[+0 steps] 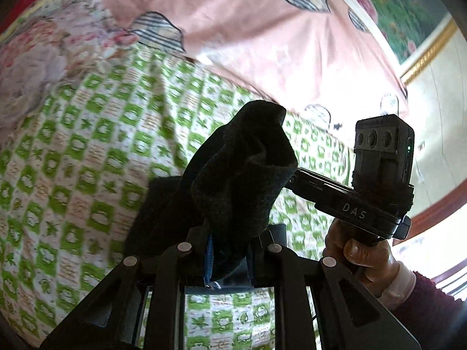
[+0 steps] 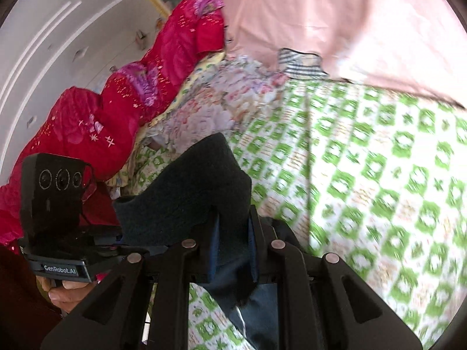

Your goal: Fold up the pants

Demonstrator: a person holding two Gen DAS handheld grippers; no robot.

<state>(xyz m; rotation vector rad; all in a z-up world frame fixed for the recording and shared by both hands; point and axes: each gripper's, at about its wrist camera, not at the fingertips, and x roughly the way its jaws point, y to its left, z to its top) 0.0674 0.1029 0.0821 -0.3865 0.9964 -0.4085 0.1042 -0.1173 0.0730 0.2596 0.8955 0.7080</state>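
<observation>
Black pants (image 1: 242, 169) — pinched by left claw (image 1: 229, 258) and right claw (image 2: 233, 250).

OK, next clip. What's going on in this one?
A person is folding dark pants over a bed, a hand-held gripper in each hand. The left hand-held gripper is shut on a bunch of the dark fabric, and the right hand-held gripper is shut on another part of it. The fabric is lifted above the green-and-white checked sheet. A pink cover and a red quilt lie further back.
</observation>
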